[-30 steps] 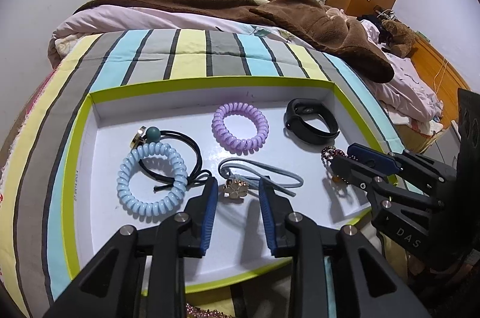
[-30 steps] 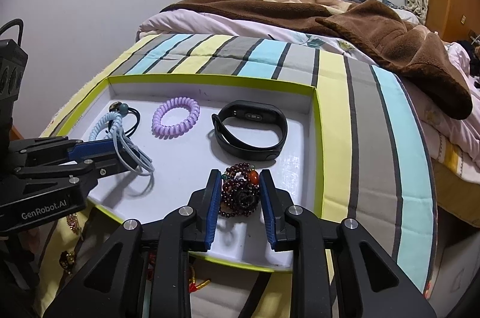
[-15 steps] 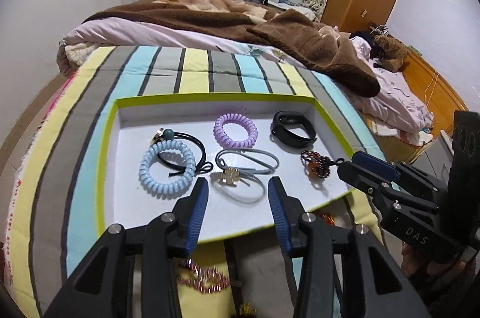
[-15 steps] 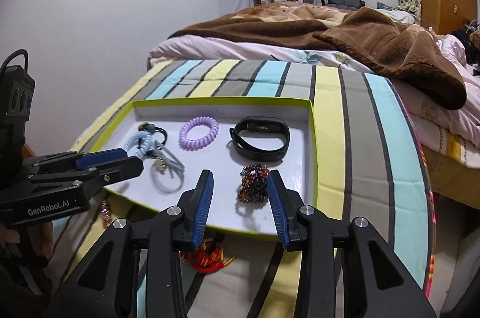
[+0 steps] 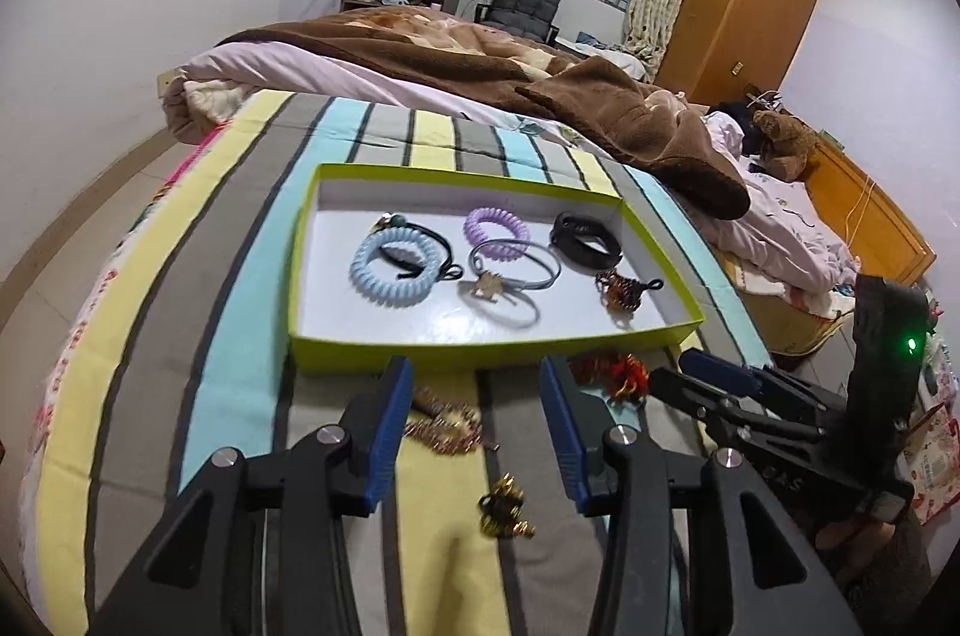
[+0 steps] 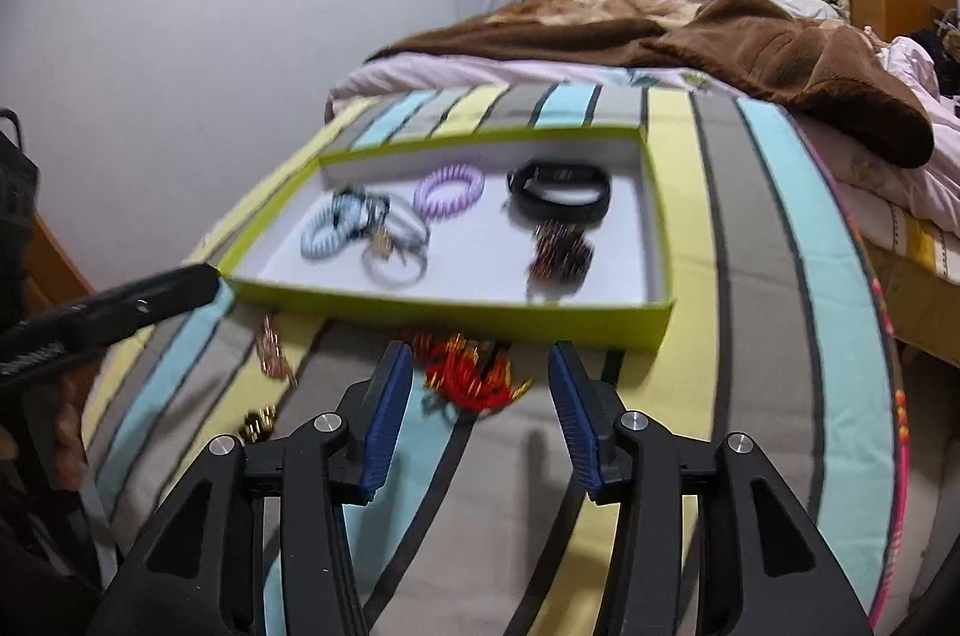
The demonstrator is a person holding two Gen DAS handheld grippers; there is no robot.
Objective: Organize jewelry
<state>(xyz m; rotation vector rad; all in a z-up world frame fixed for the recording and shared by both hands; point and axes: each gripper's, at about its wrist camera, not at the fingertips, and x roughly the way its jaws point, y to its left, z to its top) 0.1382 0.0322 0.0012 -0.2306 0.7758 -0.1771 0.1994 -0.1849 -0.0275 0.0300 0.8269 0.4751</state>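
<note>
Striped bedspread, lime-rimmed white tray part-filled. Your left gripper and right gripper both gape, empty. Next, likely: straddle red-gold tassel ornament, pinch, tray it.

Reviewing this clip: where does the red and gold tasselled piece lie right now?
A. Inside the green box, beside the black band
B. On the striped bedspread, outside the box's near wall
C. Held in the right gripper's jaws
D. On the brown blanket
B. The red and gold tasselled piece lies on the striped bedspread just outside the near wall of the green box, ahead of the empty, open right gripper.
</note>
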